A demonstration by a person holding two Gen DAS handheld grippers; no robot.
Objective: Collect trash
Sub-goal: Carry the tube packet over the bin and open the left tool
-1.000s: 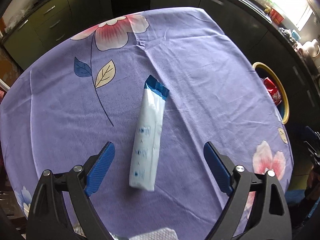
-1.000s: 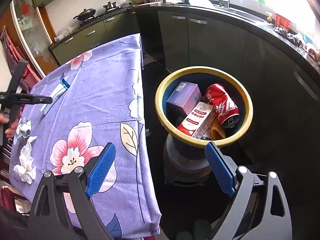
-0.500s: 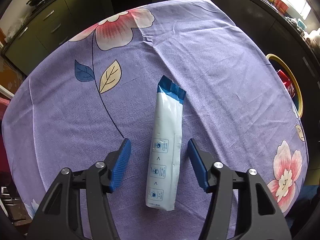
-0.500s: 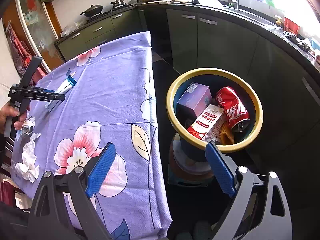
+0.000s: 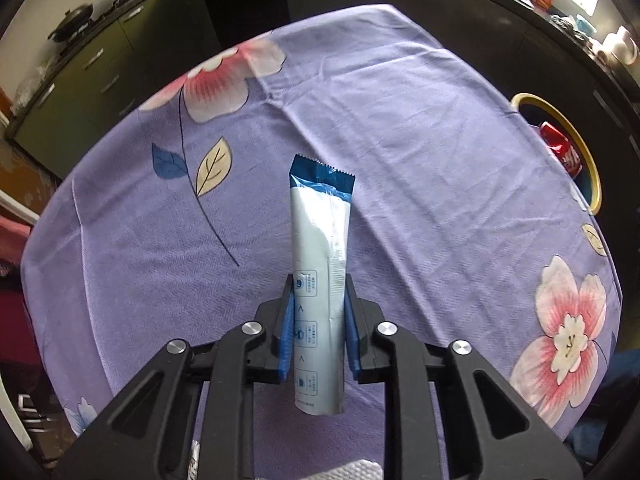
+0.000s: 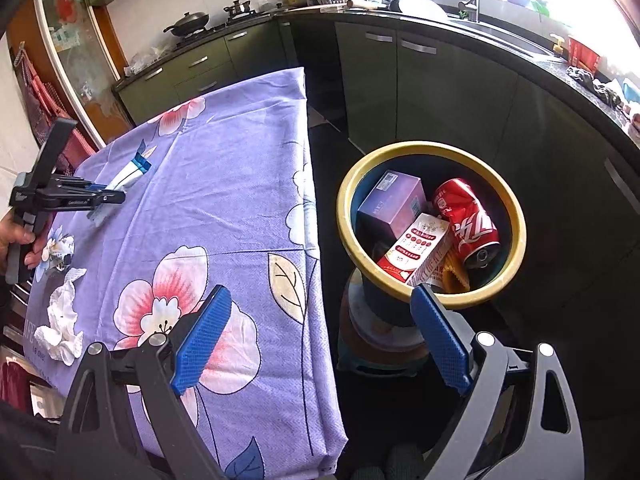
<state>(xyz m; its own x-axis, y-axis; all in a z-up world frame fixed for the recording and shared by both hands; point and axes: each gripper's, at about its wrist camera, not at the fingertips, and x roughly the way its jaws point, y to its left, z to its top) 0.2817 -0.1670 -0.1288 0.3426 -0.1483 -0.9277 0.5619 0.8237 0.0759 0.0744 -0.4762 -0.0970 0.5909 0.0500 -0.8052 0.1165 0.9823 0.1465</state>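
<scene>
My left gripper is shut on a long white wrapper with a blue end and holds it just above the purple flowered tablecloth. The right wrist view shows the same gripper and wrapper at the table's far left. My right gripper is open and empty, off the table's edge beside the yellow-rimmed trash bin. The bin holds a red can, a purple box and a red-and-white carton. The bin's rim shows at the right of the left wrist view.
A crumpled white tissue lies on the table's near left corner; a bit of white paper shows under the left gripper. Dark green kitchen cabinets and a counter run behind the table and bin. The bin stands on a stool on the dark floor.
My left gripper moved in over the wrapper, shut on its lower half and lifted it slightly. My right gripper stayed open and drifted a little relative to the bin.
</scene>
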